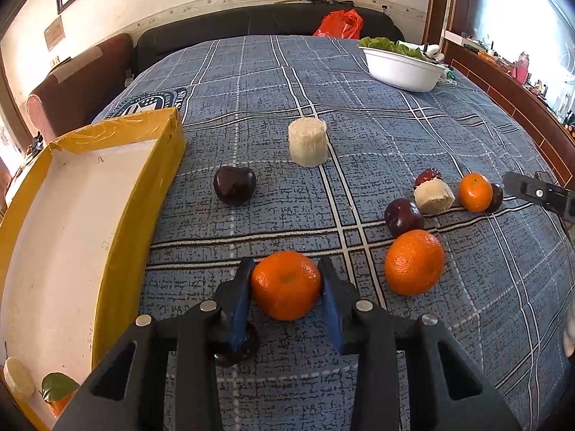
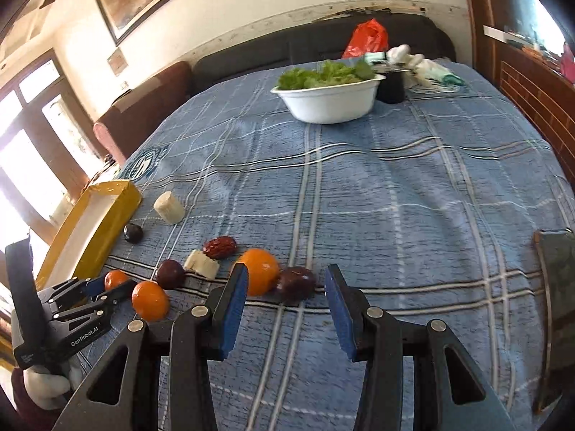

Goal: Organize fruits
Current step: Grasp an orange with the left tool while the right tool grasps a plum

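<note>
The left gripper (image 1: 285,280) was clenched on a tangerine (image 1: 285,289) resting on the plaid-covered bed (image 1: 359,133), beside the yellow box (image 1: 169,165). A dark plum (image 1: 235,350) lay under its left finger and might be nudged away; the round fruit could also slip on lifting. The right gripper (image 2: 285,283) hung released over an orange (image 2: 260,274) and plum (image 2: 296,283). Open cloth lay beyond; the box wall stood close on the left.
</note>
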### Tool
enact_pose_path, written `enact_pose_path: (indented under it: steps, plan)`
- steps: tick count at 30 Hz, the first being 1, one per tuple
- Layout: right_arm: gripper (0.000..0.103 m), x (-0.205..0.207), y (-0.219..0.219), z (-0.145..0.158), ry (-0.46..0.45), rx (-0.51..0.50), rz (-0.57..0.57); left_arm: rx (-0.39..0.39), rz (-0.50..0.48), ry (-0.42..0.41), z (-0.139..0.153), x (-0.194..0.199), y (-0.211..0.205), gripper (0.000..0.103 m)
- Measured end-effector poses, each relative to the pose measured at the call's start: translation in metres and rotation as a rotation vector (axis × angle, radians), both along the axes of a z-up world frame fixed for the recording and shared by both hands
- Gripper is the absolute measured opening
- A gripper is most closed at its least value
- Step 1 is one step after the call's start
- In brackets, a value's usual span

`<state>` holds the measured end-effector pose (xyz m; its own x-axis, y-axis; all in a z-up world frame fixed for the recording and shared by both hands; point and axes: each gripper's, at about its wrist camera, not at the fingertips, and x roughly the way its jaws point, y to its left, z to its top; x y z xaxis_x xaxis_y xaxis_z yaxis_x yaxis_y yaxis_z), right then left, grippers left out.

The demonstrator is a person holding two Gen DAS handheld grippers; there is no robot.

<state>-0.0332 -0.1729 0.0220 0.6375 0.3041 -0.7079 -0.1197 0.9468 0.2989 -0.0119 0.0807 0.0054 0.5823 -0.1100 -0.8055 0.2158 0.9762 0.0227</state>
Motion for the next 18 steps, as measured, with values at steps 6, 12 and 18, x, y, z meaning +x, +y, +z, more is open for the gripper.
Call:
enact_pose_path:
  steps: [6, 12, 18]
  plan:
    - [0.057, 0.015, 0.021, -0.003, -0.021, -0.068, 0.028, 0.006, 0.004, -0.001, 0.000, 0.001, -0.001, 0.035]
    - [0.058, 0.007, -0.015, -0.003, -0.023, 0.064, -0.044, -0.002, 0.005, 0.000, -0.001, 0.001, 0.001, 0.035]
    - [0.052, 0.015, -0.033, -0.019, 0.052, 0.086, -0.088, 0.001, 0.006, -0.001, -0.001, 0.001, 0.001, 0.035]
